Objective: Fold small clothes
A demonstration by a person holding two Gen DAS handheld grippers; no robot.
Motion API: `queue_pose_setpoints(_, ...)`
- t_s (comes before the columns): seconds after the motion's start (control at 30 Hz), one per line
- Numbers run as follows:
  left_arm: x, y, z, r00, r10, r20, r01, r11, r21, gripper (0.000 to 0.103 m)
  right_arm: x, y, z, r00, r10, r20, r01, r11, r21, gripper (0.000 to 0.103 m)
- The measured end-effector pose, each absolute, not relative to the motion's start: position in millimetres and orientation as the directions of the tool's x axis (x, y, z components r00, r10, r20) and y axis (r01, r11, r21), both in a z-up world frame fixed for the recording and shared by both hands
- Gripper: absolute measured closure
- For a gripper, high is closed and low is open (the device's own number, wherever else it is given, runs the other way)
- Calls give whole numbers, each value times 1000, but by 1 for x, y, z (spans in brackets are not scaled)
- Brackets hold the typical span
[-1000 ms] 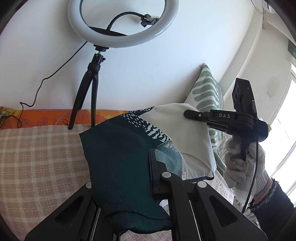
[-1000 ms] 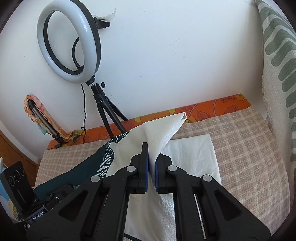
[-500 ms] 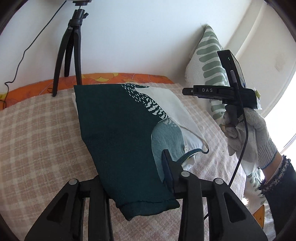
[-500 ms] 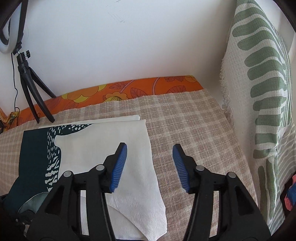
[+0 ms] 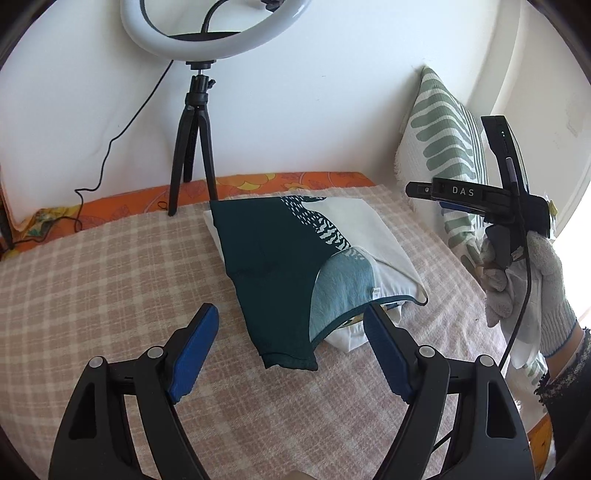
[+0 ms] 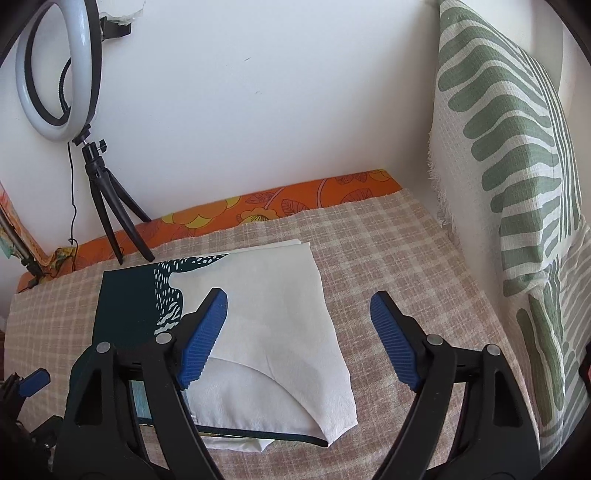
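A: Garment (image 5: 295, 254) lies folded flat on the checked blanket (image 5: 110, 280), dark green half to the left, white half to the right, a pale blue inner panel showing at its near edge.

B: Any container around?

A: Can't see one. Only the ring light (image 5: 218, 33) on its tripod (image 5: 194, 144) behind, and the leaf-print pillow (image 6: 517, 147) to the right.

B: And the grippers?

A: Left gripper (image 5: 291, 350) has its blue pads spread and still widening, nothing pressed between them. Right gripper (image 6: 299, 343) likewise widening above the white half, clear of it.

B: Compared with a second back?

A: Then both were clamped on the lifted cloth; now it rests on the blanket, released. A gloved hand (image 5: 528, 284) carries the right gripper.
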State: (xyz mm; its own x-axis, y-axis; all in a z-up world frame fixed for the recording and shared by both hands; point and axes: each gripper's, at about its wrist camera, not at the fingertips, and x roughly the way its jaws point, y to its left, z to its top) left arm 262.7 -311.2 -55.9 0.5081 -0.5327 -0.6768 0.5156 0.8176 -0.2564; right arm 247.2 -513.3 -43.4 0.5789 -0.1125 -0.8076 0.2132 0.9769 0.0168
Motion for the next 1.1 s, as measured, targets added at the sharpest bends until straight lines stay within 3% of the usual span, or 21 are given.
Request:
queue_pose_setpoints(0.43, 188, -261, 9, 613, -537, -579, 528, 824, -205, 22, 169, -468, 37, 680, -115, -724, 201, 979, 33, 18)
queue_pose_setpoints(0.67, 135, -221, 30, 667, -530, -523, 532, 831, -163, 22, 116, -428, 78, 743, -109, -660, 172, 985, 31, 8)
queue_pose_setpoints(0.87, 92, -193, 37, 705, -521, -481, 538, 835, -116, 18, 66, -390, 90, 787, -84, -611, 152, 987, 59, 0)
queue_pose_setpoints(1.03, 70, -179, 34, 700, -522, -488, 546, 831, -107, 17, 27, -364, 84, 799, -92, -595, 140, 989, 35, 0)
queue_pose_setpoints(1.1, 65, -175, 32, 702, -516, -491, 539, 835, -109, 11, 14, -355, 79, 792, -89, -604, 133, 991, 29, 0)
